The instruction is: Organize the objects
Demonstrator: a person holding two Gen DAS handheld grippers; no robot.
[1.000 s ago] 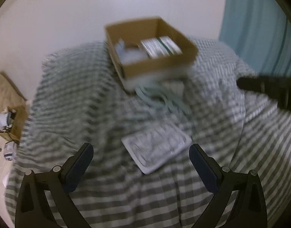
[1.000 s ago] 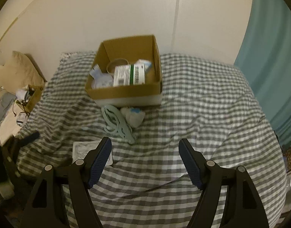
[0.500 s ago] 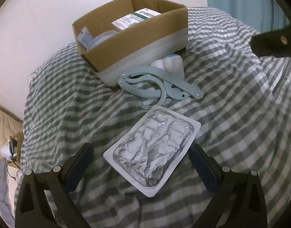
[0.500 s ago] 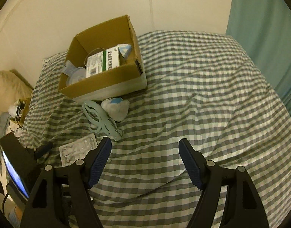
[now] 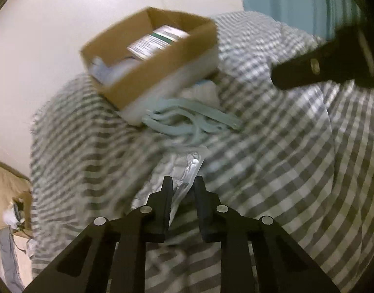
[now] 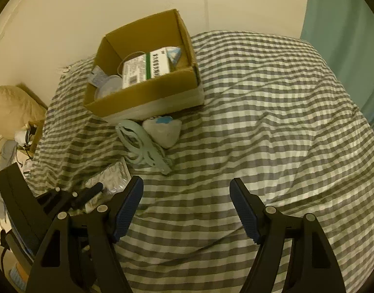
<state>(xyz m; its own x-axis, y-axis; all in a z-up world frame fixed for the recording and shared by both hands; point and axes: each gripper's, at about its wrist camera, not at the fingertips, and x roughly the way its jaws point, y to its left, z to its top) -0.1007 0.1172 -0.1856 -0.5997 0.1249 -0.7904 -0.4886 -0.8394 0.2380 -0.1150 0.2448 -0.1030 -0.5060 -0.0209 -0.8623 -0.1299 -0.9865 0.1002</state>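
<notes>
the cardboard box (image 6: pixel 148 83) already holds a few items, while the left gripper (image 5: pixel 183 185), jaws just closed, seems through the blur to pinch the foil blister pack (image 5: pixel 184 171) on the checked bedspread (image 6: pixel 272 122); the right gripper (image 6: pixel 187 202) hangs spread and empty, with green hangers (image 6: pixel 140 146) and a white pouch (image 6: pixel 163 131) left beside the box.

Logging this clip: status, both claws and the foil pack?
Left claw just closed on the foil pack. Right claw open, empty, above the blanket. Way to the cardboard box crosses the plastic hangers.
</notes>
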